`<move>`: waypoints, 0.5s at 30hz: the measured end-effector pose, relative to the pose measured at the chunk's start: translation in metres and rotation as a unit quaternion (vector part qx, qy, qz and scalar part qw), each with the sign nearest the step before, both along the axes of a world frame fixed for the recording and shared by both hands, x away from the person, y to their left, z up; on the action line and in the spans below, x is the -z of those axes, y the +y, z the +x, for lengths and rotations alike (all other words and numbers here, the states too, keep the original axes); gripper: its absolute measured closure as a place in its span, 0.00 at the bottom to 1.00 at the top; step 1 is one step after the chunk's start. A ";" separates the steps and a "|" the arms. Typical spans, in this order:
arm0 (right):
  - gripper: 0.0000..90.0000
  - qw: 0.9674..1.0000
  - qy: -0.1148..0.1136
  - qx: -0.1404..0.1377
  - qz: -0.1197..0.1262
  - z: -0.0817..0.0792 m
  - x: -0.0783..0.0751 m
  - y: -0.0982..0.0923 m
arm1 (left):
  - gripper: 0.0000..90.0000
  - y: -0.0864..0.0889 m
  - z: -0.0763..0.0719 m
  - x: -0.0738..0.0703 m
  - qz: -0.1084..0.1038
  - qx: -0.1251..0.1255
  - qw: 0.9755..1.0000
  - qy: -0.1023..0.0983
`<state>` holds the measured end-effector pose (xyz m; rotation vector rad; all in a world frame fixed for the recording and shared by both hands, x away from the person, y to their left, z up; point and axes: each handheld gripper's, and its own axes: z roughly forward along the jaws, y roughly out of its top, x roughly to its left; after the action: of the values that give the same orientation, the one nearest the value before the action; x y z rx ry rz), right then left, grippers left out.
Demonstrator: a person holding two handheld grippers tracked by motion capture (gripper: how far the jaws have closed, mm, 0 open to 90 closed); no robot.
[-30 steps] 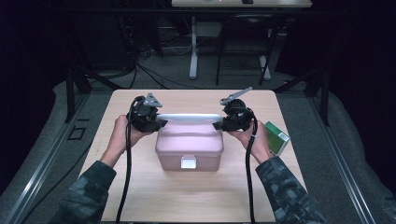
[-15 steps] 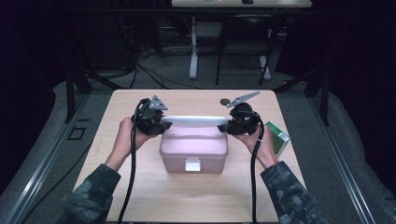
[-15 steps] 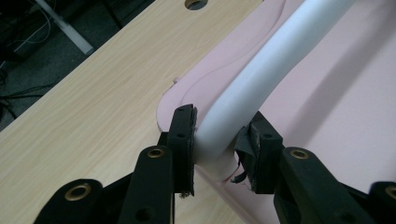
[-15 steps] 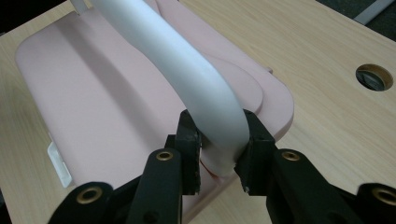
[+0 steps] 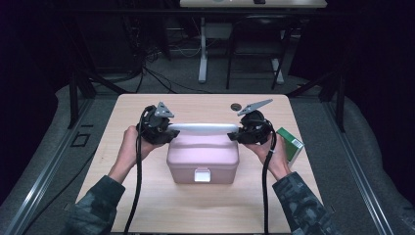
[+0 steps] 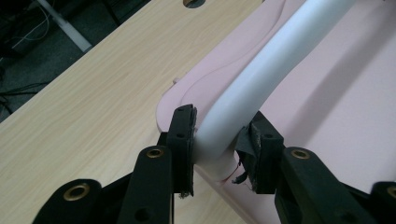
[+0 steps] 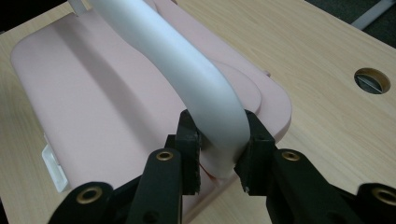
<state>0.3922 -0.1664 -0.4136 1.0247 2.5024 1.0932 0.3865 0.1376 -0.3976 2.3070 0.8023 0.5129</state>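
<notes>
A pink lidded box (image 5: 203, 159) stands in the middle of the wooden table (image 5: 147, 205), with a white latch (image 5: 202, 175) on its front. Its white bar handle (image 5: 203, 128) is raised above the lid. My left gripper (image 5: 171, 133) is shut on the handle's left end, and my right gripper (image 5: 234, 136) is shut on its right end. In the left gripper view the pads of the left gripper (image 6: 219, 144) press the bend of the handle (image 6: 261, 79) just above the lid (image 6: 345, 93). In the right gripper view the right gripper (image 7: 219, 149) clamps the other bend of the handle (image 7: 187, 70).
A green and white carton (image 5: 289, 143) lies at the table's right edge, close to my right hand. A round cable hole (image 5: 236, 106) sits in the tabletop behind the box. Desk legs and cables stand on the floor beyond the far edge.
Both grippers and the handle have shifted slightly toward me. Each gripper still holds its end of the handle.
</notes>
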 end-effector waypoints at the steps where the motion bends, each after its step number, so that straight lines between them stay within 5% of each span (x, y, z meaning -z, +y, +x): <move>1: 0.81 1.000 0.000 -0.001 0.001 0.000 0.000 0.000 | 0.73 0.001 0.000 -0.001 -0.002 0.000 1.000 0.004; 10: 0.81 1.000 0.000 -0.003 -0.002 0.001 0.000 0.000 | 0.41 0.014 -0.004 -0.007 -0.002 -0.010 1.000 0.007; 15: 0.81 1.000 0.001 -0.003 -0.005 0.002 -0.001 0.000 | 0.32 0.026 -0.008 -0.009 -0.008 -0.018 1.000 0.013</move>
<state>0.3940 -0.1661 -0.4126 1.0166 2.5127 1.0804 0.3788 0.1634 -0.3883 2.2922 0.8589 0.4916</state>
